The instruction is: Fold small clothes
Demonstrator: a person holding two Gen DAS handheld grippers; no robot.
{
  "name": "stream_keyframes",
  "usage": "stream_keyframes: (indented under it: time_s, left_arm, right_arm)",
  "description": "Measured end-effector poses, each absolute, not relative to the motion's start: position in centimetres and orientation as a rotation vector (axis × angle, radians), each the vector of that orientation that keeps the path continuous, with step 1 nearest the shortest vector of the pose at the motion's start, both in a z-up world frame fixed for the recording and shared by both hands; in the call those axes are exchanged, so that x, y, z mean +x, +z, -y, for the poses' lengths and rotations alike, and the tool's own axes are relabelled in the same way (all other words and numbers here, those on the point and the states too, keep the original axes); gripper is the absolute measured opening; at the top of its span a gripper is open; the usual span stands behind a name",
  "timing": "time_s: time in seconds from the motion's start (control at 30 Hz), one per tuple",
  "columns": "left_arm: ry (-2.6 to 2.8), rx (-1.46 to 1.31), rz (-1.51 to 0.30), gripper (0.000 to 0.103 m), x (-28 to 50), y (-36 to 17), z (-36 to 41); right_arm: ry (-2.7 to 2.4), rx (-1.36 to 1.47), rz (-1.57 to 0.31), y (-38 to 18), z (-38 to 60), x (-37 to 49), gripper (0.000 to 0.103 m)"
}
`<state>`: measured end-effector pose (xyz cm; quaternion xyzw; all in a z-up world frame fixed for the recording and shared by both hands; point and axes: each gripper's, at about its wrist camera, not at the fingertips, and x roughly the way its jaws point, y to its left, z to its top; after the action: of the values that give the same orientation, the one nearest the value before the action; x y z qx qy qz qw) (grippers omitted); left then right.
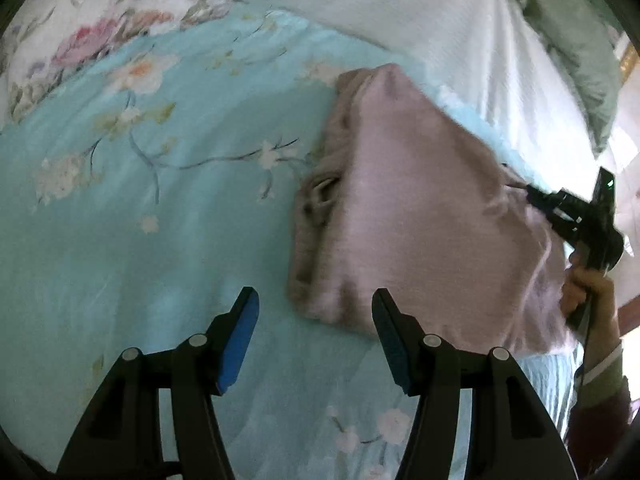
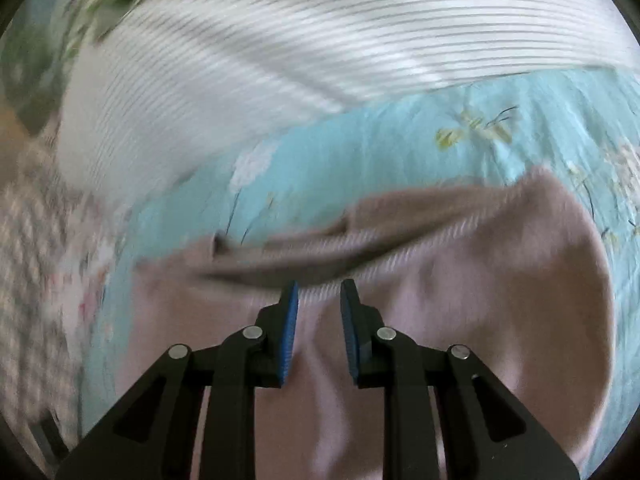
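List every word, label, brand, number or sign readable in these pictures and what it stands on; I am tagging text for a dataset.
None: no readable text in either view.
Mauve knitted garment: no label or print shows.
Turquoise floral bedsheet: flowers only, no lettering.
White striped cloth: plain stripes.
Right black tool: a small green light on its body, no marking legible.
The right wrist view is blurred, so fine print there could not be read anyway.

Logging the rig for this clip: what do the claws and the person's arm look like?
Both claws, left claw and right claw, are black with blue ribbed pads and silver pivot pins. The right unit carries a green light and a black cable; the sleeve is dark with a pale cuff.
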<state>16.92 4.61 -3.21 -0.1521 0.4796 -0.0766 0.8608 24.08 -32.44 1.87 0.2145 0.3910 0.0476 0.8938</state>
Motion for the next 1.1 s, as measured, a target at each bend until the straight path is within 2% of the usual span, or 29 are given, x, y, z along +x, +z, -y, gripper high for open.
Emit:
stream_keyframes:
  time_s: [0.1, 0.13, 0.27, 0.37, 0.4, 0.47, 0.5, 0.53, 0.7, 0.93, 0.97, 1.03, 1.1]
  left_arm:
    - [-0.149, -0.231, -1.019, 0.062, 17.5, -3.4, -2.8]
    - [-0.106, -0.192, -1.037, 0.062, 17.7, -3.8, -2.4]
    - [-0.028, -0.222, -1.08, 0.064, 17.7, -5.7, -4.2]
    - [-0.042, -0.311, -1.073, 0.063, 16.2, -5.2, -6.0]
    - [-0.059, -0.347, -1.067, 0.067, 15.5, -5.1, -6.5]
    - [-0.114, -0.454, -1.066, 0.075, 14.4, -5.4, -6.9]
    - [-0.14, -0.51, -1.064, 0.081, 13.8, -5.8, -6.8]
    - [-0.156, -0.547, -1.057, 0.083, 13.5, -5.9, -6.5]
    - [-0.151, -0.571, -0.998, 0.102, 14.0, -6.0, -4.0]
    - [-0.08, -0.609, -0.925, 0.102, 19.0, -6.5, -3.1]
    - [-0.074, -0.604, -0.921, 0.098, 19.5, -6.5, -3.0]
    - [-0.077, -0.581, -0.915, 0.074, 20.4, -6.3, -2.7]
    - [-0.109, -0.575, -0.928, 0.02, 21.2, -6.2, -2.6]
  right_arm:
    - [0.071, 0.278, -0.952, -0.3, 31.6, 24.5, 0.023]
    - [0.039, 0.293, -0.964, -1.1, 32.8, 24.7, 0.019]
    - [-0.139, 0.448, -0.802, 1.0, 36.6, 22.7, 0.018]
    - [-0.117, 0.496, -0.735, 2.9, 36.2, 20.0, 0.022]
    - [-0.073, 0.52, -0.72, 3.5, 35.7, 18.7, 0.025]
    - [-0.017, 0.527, -0.695, 4.3, 34.2, 16.0, 0.039]
    - [0.003, 0.529, -0.684, 4.5, 33.3, 14.4, 0.054]
    - [0.029, 0.536, -0.665, 4.6, 32.2, 12.5, 0.061]
    - [0.104, 0.595, -0.672, 3.3, 28.9, 7.9, 0.061]
    - [0.096, 0.654, -0.692, 2.0, 28.8, 4.9, 0.061]
    - [0.093, 0.655, -0.691, 2.1, 29.0, 4.6, 0.061]
    - [0.091, 0.656, -0.686, 2.3, 29.3, 4.3, 0.061]
    - [0.087, 0.661, -0.672, 2.6, 29.7, 4.0, 0.061]
